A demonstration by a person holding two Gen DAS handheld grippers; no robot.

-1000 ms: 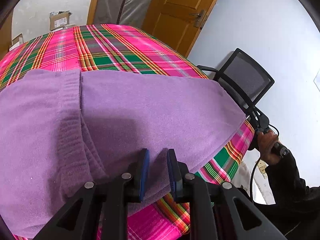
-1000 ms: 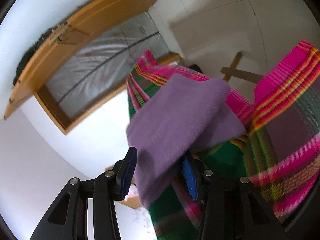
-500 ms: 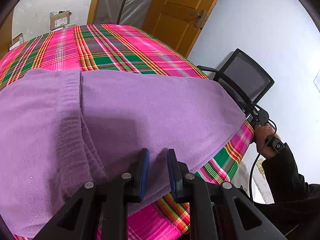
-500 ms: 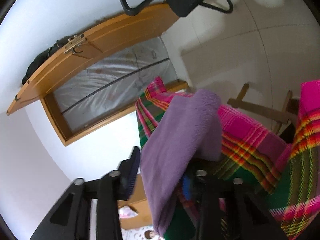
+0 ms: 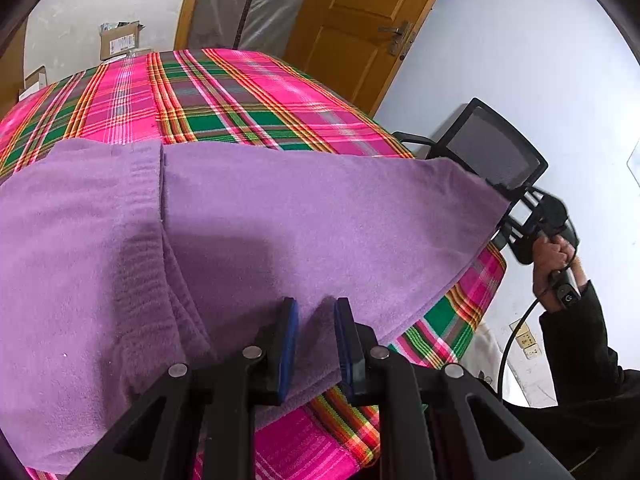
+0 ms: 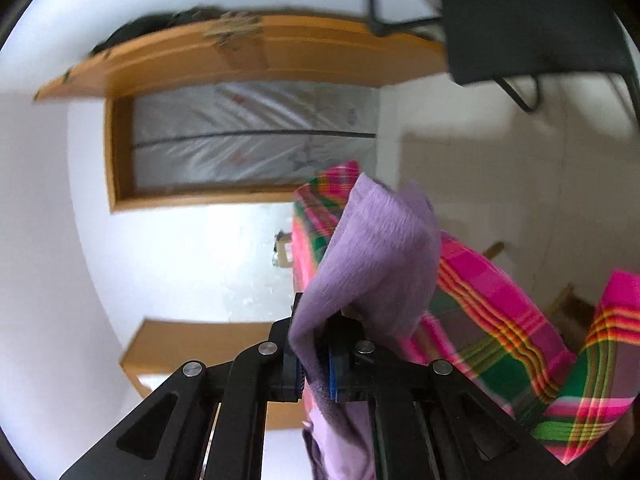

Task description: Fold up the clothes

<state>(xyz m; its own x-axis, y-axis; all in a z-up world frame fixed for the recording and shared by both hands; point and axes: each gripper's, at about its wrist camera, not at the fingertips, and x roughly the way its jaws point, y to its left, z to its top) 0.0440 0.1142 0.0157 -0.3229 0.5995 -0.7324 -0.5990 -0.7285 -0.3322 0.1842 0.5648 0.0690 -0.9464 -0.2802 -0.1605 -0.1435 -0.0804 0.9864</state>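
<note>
Left hand-held gripper [image 5: 316, 340] is kept low over the near edge of the purple sweater [image 5: 280, 232], with a pinch of the fabric clamped between its blue pads [image 5: 289, 344]. Right hand-held gripper [image 6: 316, 364] is seen with its jaws just closed down, and a corner of the sweater is squeezed tight between them, bunched up and hanging over the fingers. In the left view that right gripper is found at the far right corner of the sweater, gripped by a hand [image 5: 554, 254] in a dark sleeve [image 5: 580, 344], with the corner pulled up off the surface. Rest of the sweater is spread flat on the plaid cloth [image 5: 224, 100] covering the surface, ribbed hem on the left. A mesh chair [image 5: 492, 152] and a wooden door [image 5: 368, 20] are visible behind.
</note>
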